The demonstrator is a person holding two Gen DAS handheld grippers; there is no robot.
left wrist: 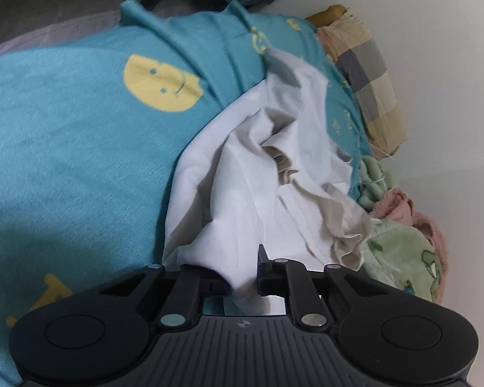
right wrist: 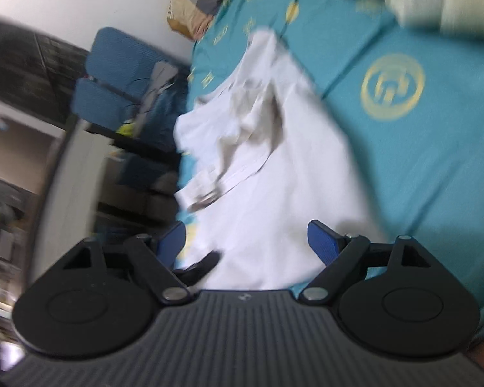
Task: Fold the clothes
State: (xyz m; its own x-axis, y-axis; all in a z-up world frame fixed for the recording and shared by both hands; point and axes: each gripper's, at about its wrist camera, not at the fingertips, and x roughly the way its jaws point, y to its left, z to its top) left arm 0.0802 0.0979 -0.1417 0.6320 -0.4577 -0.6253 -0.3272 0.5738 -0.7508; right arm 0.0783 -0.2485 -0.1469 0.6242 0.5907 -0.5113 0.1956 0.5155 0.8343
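A white garment (left wrist: pixel 242 174) lies crumpled on a teal bed sheet (left wrist: pixel 74 148) with yellow smiley prints. My left gripper (left wrist: pixel 242 277) is shut on a bunched edge of the white garment, which hangs between its black fingers. In the right wrist view the same white garment (right wrist: pixel 274 177) spreads on the teal sheet (right wrist: pixel 419 161), its collar (right wrist: pixel 235 174) visible. My right gripper (right wrist: pixel 247 242) is open with blue pads (right wrist: pixel 322 242) wide apart, just above the near part of the garment. This view is motion-blurred.
A checked pillow (left wrist: pixel 368 74) lies by the white wall (left wrist: pixel 451 64). Green and pink fleece clothes (left wrist: pixel 403 245) are piled beside the garment. A blue chair (right wrist: pixel 119 77) and dark shelves (right wrist: pixel 25 58) stand past the bed's edge.
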